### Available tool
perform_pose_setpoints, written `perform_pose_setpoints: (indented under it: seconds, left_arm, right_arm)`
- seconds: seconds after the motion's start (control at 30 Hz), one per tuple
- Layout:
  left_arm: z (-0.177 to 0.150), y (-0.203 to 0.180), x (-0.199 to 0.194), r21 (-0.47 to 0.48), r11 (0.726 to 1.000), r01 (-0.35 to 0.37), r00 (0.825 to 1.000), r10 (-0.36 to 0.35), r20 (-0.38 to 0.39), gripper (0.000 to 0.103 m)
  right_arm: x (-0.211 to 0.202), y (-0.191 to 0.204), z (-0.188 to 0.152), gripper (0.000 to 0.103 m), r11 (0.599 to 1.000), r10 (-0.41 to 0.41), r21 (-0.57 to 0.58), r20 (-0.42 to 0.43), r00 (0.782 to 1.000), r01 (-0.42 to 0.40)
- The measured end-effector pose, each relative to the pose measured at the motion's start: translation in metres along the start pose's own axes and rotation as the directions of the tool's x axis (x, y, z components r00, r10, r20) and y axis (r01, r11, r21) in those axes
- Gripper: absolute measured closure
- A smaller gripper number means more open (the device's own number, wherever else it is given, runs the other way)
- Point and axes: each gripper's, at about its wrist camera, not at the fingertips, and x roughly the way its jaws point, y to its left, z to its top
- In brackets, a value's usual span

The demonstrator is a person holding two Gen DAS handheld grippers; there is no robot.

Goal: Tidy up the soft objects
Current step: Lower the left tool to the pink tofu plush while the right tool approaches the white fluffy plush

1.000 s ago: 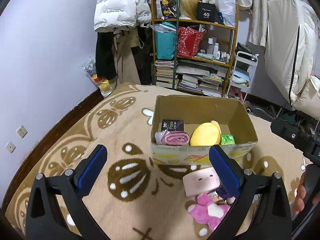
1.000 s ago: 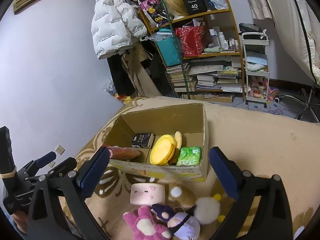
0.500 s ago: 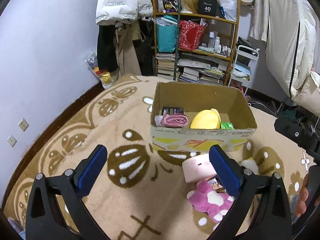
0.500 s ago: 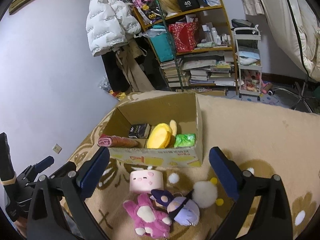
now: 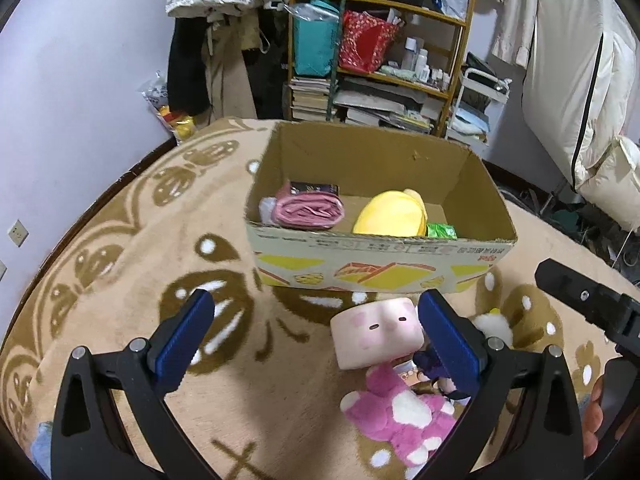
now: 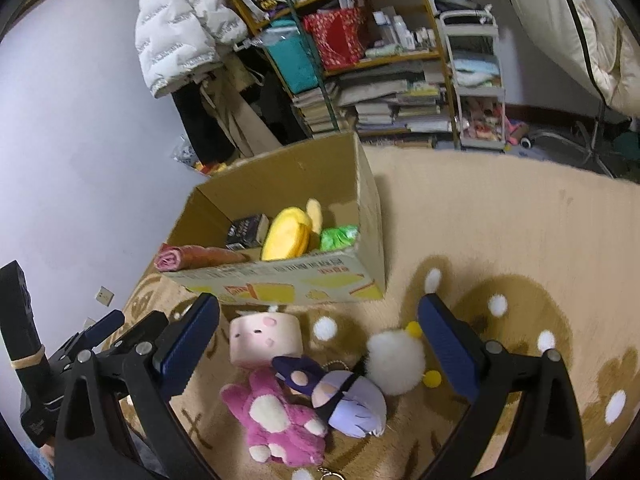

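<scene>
Four soft toys (image 6: pixel 304 396) lie on the rug (image 6: pixel 500 240) just in front of the cardboard box (image 6: pixel 280 284); both the left tool (image 5: pixel 316 344) and right tool (image 6: pixel 320 344) hover near it, released and empty.

Beige rug (image 5: pixel 132 248) showing brown butterfly pattern, brown box (image 5: pixel 380 264) carrying yellow print, pink plush (image 6: pixel 276 420) lying beside purple plush (image 6: pixel 352 404)

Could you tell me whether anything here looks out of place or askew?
Four soft toys lie outside the cardboard box on the rug: a pink cylinder plush, a magenta bear, a purple doll and a white pompom, heaped together. A pink rolled cloth overhangs the box's corner.
</scene>
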Motion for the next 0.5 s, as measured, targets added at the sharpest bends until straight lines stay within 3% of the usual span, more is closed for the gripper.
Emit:
perform_pose_setpoints:
  seconds: [0.13,0.23,0.5]
  left_arm:
    - [-0.002,-0.008,0.015,0.007,1.000,0.013,1.000,-0.013,-0.019,0.002]
    - [-0.003,-0.011,0.022,-0.005,1.000,0.008,1.000,-0.008,0.011,0.002]
    - [-0.004,-0.017,0.050,-0.004,1.000,0.022,0.999,-0.022,-0.036,0.002]
  right_arm:
    - [0.016,-0.008,-0.003,0.000,1.000,-0.017,0.025,-0.043,0.999,0.018]
    - [0.027,-0.014,-0.006,0.000,0.998,-0.027,0.048,-0.070,0.997,0.030]
    - [0.056,-0.023,-0.017,0.000,0.994,-0.058,0.079,-0.160,0.985,0.071]
